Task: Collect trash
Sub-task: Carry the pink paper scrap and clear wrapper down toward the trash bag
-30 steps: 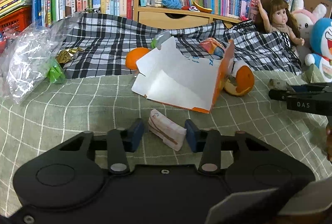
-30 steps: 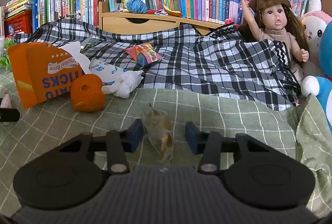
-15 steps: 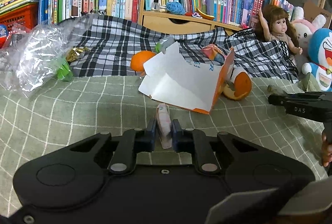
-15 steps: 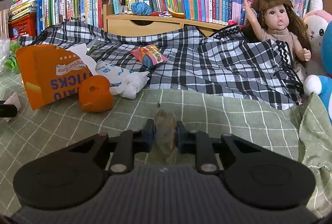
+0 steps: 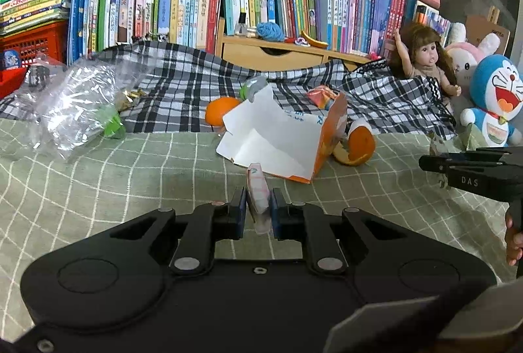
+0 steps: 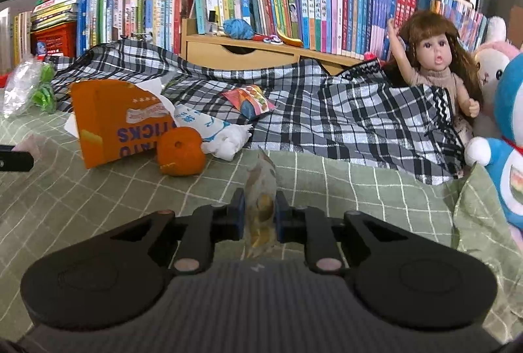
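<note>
Each tool grips litter above the green checked bed (image 5: 98, 189): left tool (image 5: 258, 209) clenched on a pink-white wrapper (image 5: 257, 186), right tool (image 6: 260, 212) on a crinkled clear wrapper (image 6: 261, 189). Both thin, loosely pinched wrappers could slip free before reaching the clear bag (image 5: 75, 104).

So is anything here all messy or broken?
Yes. A torn-open orange box lies on its side on the green blanket, with orange peel beside it and a crumpled white wrapper nearby. A snack packet sits on the rumpled plaid cloth.
</note>
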A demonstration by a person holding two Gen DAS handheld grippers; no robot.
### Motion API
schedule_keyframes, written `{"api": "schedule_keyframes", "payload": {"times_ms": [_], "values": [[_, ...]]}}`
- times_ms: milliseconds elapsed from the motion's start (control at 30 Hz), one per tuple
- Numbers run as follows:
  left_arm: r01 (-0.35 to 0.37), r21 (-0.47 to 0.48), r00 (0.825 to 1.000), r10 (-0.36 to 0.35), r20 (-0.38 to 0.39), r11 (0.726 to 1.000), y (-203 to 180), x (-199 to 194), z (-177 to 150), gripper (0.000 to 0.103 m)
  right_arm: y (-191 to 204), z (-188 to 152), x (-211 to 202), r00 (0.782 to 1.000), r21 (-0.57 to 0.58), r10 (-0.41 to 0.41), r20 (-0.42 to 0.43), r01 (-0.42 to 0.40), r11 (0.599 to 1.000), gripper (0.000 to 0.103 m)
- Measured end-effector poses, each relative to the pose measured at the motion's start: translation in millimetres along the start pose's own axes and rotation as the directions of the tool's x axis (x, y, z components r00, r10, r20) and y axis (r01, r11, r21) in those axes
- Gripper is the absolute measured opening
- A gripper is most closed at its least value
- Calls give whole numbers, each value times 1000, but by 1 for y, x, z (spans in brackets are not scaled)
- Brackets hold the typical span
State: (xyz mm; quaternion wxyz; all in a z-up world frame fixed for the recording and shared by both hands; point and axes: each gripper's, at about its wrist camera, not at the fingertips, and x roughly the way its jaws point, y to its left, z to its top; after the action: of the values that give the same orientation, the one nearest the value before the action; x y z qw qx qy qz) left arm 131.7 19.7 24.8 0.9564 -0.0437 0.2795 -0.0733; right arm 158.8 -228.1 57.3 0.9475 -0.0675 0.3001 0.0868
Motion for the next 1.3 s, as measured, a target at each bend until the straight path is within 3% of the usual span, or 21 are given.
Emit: {"api": "schedule_keyframes", "payload": {"times_ms": [267,733,1300], "values": [[-6,-8,1000,6,18,1000,1,-27,-1,15,11,-2,-21,1000,-1,24,9,-24,1000,21],[-12,-31,1000,13,10,999,10,-83,-26,15,50,-19,-69,991,-27,134,28,-134,991,22],[-26,-41,1000,26,-12,999,9,-139,-62,15,79,-51,-119,976,-50,217,-6,-217,975,22]]}}
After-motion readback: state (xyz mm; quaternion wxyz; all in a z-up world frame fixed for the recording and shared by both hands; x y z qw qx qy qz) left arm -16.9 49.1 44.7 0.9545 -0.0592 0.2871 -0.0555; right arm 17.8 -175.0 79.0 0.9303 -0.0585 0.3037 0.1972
